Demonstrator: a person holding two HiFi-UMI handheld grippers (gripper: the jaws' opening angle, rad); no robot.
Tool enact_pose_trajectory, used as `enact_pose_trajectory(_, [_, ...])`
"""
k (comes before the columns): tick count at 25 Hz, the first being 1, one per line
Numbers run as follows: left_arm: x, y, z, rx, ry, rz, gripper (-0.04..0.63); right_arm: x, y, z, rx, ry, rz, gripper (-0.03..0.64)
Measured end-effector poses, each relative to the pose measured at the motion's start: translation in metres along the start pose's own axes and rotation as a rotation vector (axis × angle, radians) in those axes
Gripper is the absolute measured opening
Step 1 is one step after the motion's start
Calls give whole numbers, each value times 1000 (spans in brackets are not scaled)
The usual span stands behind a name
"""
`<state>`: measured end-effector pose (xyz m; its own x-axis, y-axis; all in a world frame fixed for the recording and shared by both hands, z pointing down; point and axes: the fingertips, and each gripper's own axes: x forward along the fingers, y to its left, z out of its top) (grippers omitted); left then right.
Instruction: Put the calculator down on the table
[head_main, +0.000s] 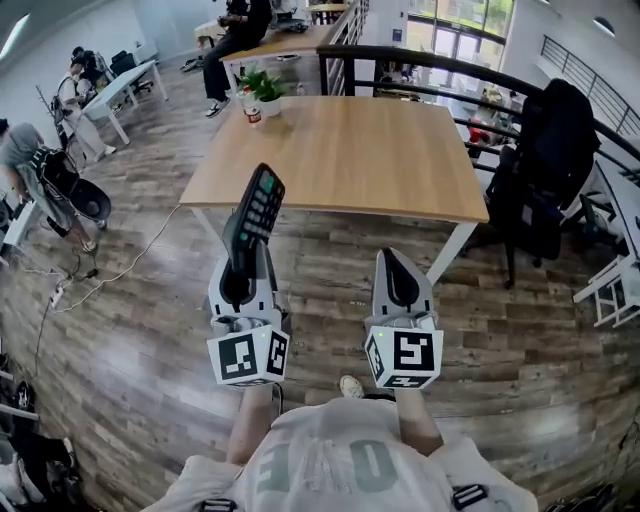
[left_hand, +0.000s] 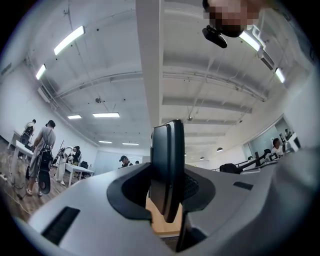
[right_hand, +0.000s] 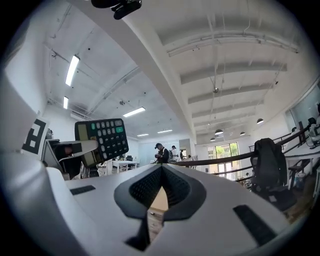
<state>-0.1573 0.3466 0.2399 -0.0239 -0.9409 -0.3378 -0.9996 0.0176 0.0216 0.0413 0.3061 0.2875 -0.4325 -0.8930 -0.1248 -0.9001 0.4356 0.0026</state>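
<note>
The calculator (head_main: 255, 210) is up in the air, not on the table: it stands on end, its lower end clamped between the jaws of the left gripper (head_main: 240, 285), its top leaning away toward the near edge of the wooden table (head_main: 350, 150). It hangs over the plank floor (head_main: 130, 330), just short of that edge. From the left gripper view the calculator (left_hand: 167, 170) shows edge-on, a dark slab pinched in the left gripper (left_hand: 167, 192). Its key face is turned to the right, and the right gripper view catches the calculator (right_hand: 102, 140) with its rows of dark keys and a few green ones. The right gripper (head_main: 400, 280) is held beside the left one, a little apart, its jaws brought together at the tips with nothing between them; in its own view the right gripper (right_hand: 161, 175) shows only a sliver of table through the gap below the tips. On the table's far left corner stands a potted plant (head_main: 265, 90) with a small red can (head_main: 252, 112) beside it. A black office chair (head_main: 545, 170) draped in dark cloth stands off the table's right side.
</note>
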Motion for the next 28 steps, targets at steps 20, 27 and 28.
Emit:
enact_pose_trajectory(20, [143, -13, -69, -42, 48, 63, 118, 150, -96, -33, -69, 42, 70, 18])
enact_pose_trajectory(27, [187, -8, -86, -32, 46, 62, 118, 189, -110, -45, -72, 53, 62, 18])
enact_pose_trajectory(28, [196, -5, -90, -36, 48, 61, 118, 197, -112, -47, -68, 54, 53, 18])
